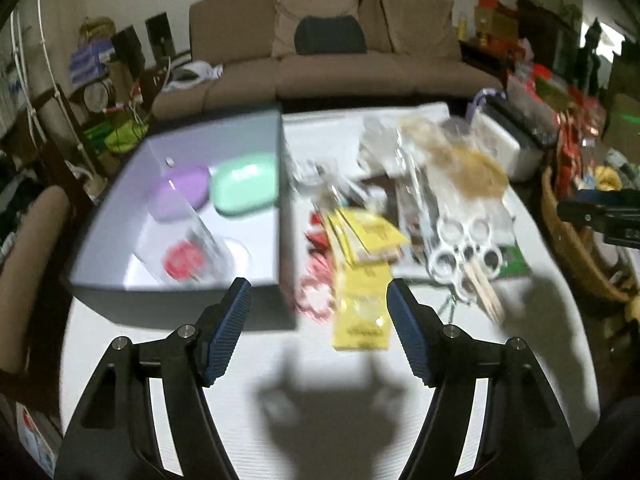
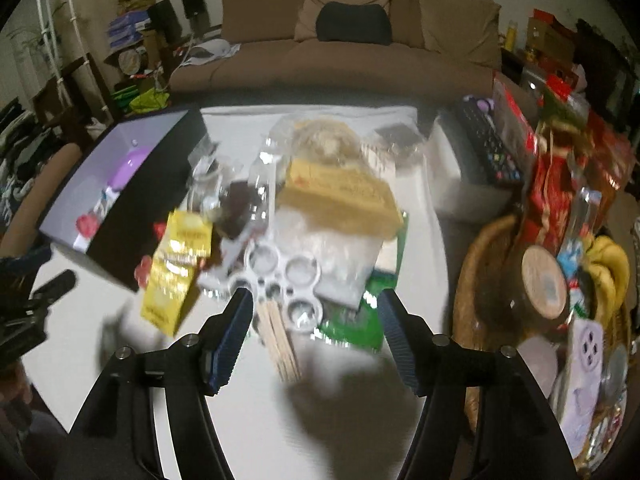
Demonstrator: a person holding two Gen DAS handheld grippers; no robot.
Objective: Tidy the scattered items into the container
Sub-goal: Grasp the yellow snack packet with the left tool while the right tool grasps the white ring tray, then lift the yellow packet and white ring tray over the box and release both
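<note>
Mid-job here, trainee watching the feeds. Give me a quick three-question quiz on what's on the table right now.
1. True or false: the left gripper is holding a yellow packet.
2. Which is already inside the box? A) wooden sticks B) green case C) bananas
3. Fill in: the right gripper hovers, jaws open, above the wooden sticks and the white ____ with round holes.

Key: 1 false, both grippers are open and empty. 2 B, beside the purple case. 3 tray.
</note>
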